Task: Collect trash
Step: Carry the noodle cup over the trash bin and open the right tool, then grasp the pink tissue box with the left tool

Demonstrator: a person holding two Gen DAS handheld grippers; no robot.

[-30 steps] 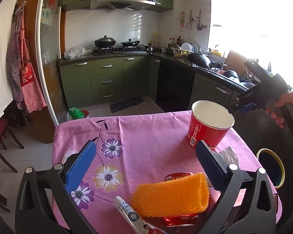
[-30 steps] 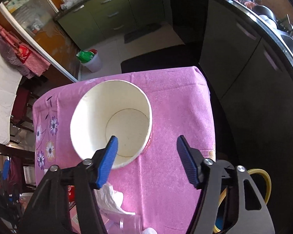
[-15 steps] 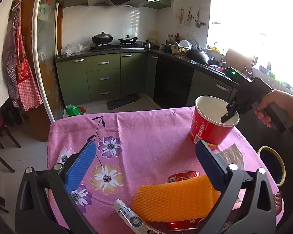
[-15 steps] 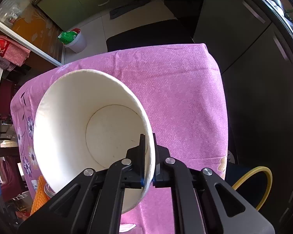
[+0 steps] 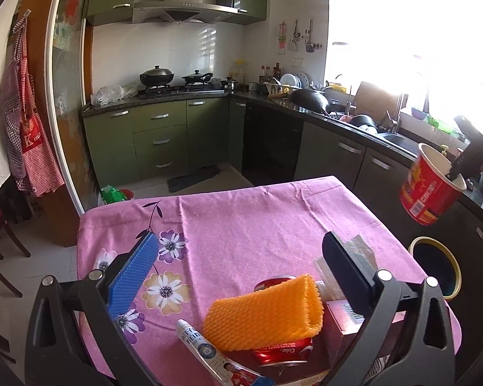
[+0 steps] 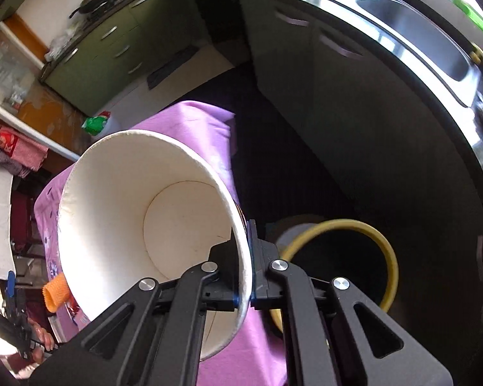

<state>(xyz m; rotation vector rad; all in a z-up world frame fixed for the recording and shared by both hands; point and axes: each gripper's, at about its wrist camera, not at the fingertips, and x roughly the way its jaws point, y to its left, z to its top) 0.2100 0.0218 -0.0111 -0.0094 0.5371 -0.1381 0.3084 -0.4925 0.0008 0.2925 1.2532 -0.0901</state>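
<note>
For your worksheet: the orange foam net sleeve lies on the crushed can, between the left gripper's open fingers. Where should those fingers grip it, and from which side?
Grip the orange foam net sleeve across its short width, mid-length, coming down from above. It lies flat on the red can with its long axis running left to right, so the left gripper probably needs a roll to span the narrow, squashy sides.

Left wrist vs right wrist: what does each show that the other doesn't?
Left only: tube, can, the cup's red outside, the open left gripper.
Right only: the cup's empty white inside, the right gripper shut on its rim.
Both: cup lifted off the table, orange net, yellow-rimmed bin.
</note>
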